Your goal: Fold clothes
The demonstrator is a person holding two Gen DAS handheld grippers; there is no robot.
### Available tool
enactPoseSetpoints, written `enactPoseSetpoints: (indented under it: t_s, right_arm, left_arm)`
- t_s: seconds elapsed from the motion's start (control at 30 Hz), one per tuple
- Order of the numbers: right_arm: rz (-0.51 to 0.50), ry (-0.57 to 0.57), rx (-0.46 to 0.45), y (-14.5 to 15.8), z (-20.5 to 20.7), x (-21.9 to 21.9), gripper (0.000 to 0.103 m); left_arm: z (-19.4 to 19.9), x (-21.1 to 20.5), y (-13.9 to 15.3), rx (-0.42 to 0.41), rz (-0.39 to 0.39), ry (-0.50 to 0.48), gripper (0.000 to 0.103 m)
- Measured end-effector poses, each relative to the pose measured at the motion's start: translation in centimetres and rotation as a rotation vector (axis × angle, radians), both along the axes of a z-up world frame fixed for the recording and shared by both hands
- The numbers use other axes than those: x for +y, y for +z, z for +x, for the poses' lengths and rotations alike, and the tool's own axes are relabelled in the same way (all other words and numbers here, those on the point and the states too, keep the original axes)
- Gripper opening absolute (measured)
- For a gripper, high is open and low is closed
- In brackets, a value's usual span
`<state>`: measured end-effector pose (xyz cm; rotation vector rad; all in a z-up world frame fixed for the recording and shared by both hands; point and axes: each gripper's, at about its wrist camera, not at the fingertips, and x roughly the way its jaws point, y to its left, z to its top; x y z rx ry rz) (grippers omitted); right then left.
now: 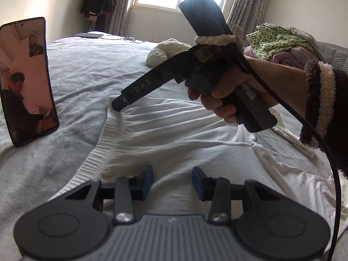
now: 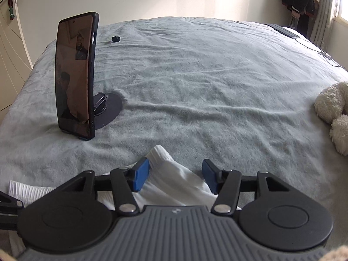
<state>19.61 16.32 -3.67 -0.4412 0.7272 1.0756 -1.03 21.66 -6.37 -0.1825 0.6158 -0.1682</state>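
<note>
White garment (image 1: 174, 134) is spread out on the grey bed (image 2: 195, 76), ribbed hem toward the phone (image 2: 75, 76) on its stand. My left tongs (image 1: 173, 179) hang over the fabric, jaws apart, nothing gripped. Right tongs (image 2: 175, 175) are at the hem corner, cloth between the pads (image 2: 141, 174) but not pinched afaict. Plush toy (image 2: 332, 113) off to the right.

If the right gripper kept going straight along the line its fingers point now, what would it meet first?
Most likely the ribbed corner of the white knit garment, which already lies between the open fingers of the right gripper. Beyond that corner comes only the grey fleece bed cover, though depth is hard to judge in this fisheye view.
</note>
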Motion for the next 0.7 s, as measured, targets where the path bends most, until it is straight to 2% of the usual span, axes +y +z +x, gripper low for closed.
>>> enactPoseSetpoints:
  t_s: [0.07,0.13,0.23,0.47,0.6,0.7]
  right_arm:
    - [0.009,0.017,0.023,-0.2,0.1,0.2,0.05]
    - [0.028,0.037,0.047,-0.1,-0.1,0.2,0.016]
    - [0.04,0.035,-0.025,0.4,-1.2,0.3,0.011]
    - [0.085,0.007,-0.204,1.9,-2.4,1.0,0.01]
    - [0.048,0.023,-0.234,1.1,-2.2,2.3,0.01]
    - [0.024,0.017,-0.224,-0.1,-1.8,3.0,0.01]
  left_arm:
    - [0.1,0.0,0.0,0.001,-0.002,-0.002,0.042]
    - [0.1,0.0,0.0,0.002,-0.002,-0.007,0.045]
    - [0.1,-0.1,0.0,0.002,0.003,-0.015,0.047]
    - [0.1,-0.1,-0.1,0.006,-0.004,-0.019,0.049]
    - [0.1,-0.2,-0.2,0.006,-0.001,-0.023,0.05]
    - [0.2,-0.3,-0.1,0.007,0.001,-0.027,0.052]
